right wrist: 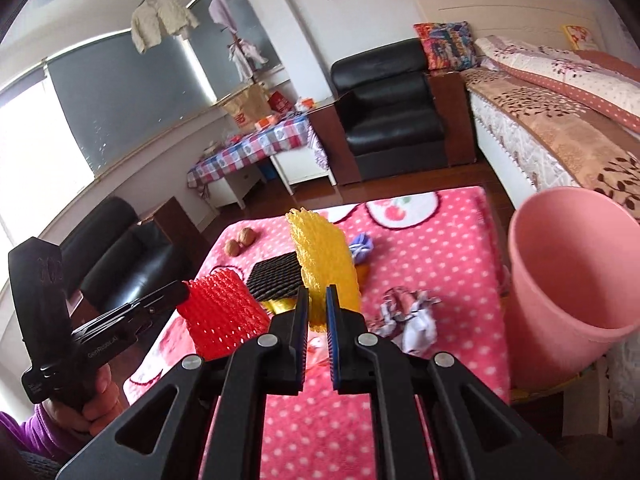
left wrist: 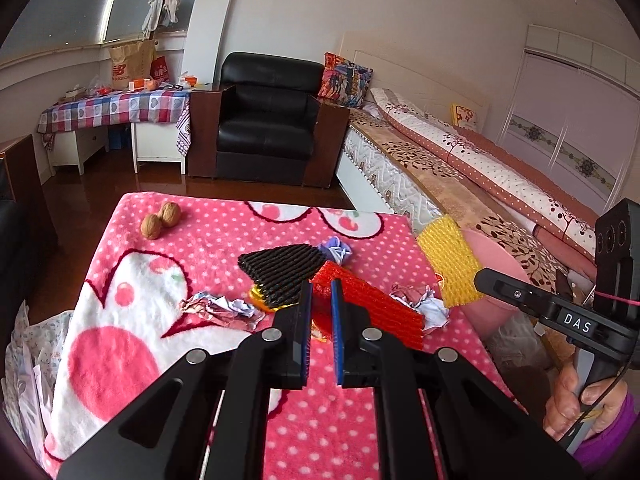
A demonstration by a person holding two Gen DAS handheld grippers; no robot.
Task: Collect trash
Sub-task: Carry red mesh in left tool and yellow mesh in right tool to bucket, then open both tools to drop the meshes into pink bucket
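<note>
My left gripper [left wrist: 321,294] is shut on a red foam net [left wrist: 372,308] and holds it above the pink dotted blanket [left wrist: 248,216]; the net also shows in the right wrist view [right wrist: 222,316]. My right gripper [right wrist: 317,300] is shut on a yellow foam net [right wrist: 322,264], held up left of the pink bin [right wrist: 568,280]; that net also shows in the left wrist view [left wrist: 450,264]. On the blanket lie a black foam net [left wrist: 280,274], a gold wrapper [left wrist: 260,302], crumpled papers [left wrist: 220,308] [left wrist: 420,300] and a purple wad [left wrist: 336,250].
Two walnuts [left wrist: 160,220] lie at the blanket's far left corner. A black armchair [left wrist: 268,120] stands beyond the table, a bed [left wrist: 460,168] to the right, a checked-cloth desk [left wrist: 116,110] at the far left.
</note>
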